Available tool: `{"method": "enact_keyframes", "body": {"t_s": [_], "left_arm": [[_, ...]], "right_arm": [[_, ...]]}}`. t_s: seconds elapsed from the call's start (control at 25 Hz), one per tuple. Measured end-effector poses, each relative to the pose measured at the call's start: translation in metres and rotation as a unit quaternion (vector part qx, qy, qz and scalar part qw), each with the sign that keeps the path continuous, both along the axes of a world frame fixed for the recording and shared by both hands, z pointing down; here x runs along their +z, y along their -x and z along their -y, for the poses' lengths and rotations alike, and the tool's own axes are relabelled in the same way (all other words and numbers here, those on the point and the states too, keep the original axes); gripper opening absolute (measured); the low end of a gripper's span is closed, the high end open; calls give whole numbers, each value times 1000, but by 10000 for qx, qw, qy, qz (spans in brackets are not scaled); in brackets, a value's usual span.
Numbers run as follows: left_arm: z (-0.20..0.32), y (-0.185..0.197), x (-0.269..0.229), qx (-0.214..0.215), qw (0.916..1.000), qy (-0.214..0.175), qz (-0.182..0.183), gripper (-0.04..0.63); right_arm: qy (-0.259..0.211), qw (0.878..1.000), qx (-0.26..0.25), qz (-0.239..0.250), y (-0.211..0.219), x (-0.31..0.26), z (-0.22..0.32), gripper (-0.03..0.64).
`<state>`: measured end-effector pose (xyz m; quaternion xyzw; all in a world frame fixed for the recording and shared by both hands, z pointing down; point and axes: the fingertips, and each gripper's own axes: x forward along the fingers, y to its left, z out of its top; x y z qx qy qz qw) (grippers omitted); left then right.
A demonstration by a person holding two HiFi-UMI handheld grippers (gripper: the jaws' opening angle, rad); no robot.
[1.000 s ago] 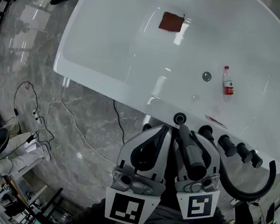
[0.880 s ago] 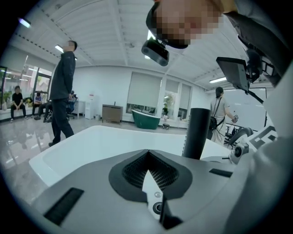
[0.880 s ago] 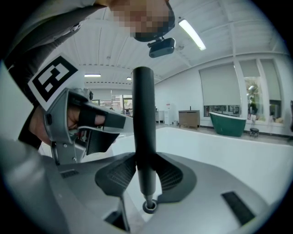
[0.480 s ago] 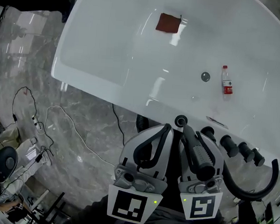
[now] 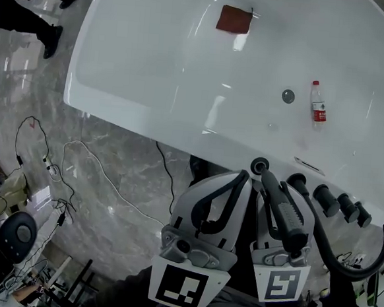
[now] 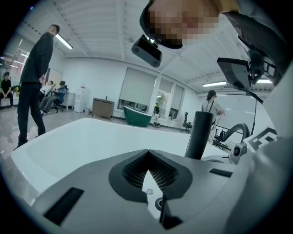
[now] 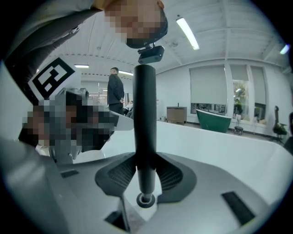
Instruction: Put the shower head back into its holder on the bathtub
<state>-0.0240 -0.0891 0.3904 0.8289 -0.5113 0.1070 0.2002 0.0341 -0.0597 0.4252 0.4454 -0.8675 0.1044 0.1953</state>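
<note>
My right gripper is shut on the black stick-shaped shower head, whose black hose loops away to the right. The shower head's far tip meets the round black holder on the white bathtub's rim. In the right gripper view the shower head stands clamped between the pads of the right gripper, its narrow end at the holder ring. Just left of it, my left gripper is shut and holds nothing. In the left gripper view that gripper shows its pads together, with the shower head standing to the right.
Several black tap knobs line the rim to the right of the holder. In the tub lie a red cloth, a plastic bottle and the drain. Cables trail over the marble floor; a person's legs show at upper left.
The shower head's tip has closed onto the holder ring. The head view has shifted slightly, and a person has walked in at the upper left.
</note>
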Motion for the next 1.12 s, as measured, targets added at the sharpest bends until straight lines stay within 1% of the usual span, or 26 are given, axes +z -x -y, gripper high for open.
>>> {"method": "enact_keyframes", "body": {"t_s": [0.44, 0.8, 1.12], "left_arm": [[0, 5, 11, 233, 9996, 133, -32, 3], [0, 14, 22, 288, 9993, 244, -13, 3], [-3, 19, 21, 325, 9992, 229, 15, 3]], "right_arm": [[127, 9997, 207, -81, 6, 19, 3, 141], [178, 9991, 358, -106, 7, 33, 4, 141], [109, 9989, 437, -96, 10, 32, 5, 141]]}}
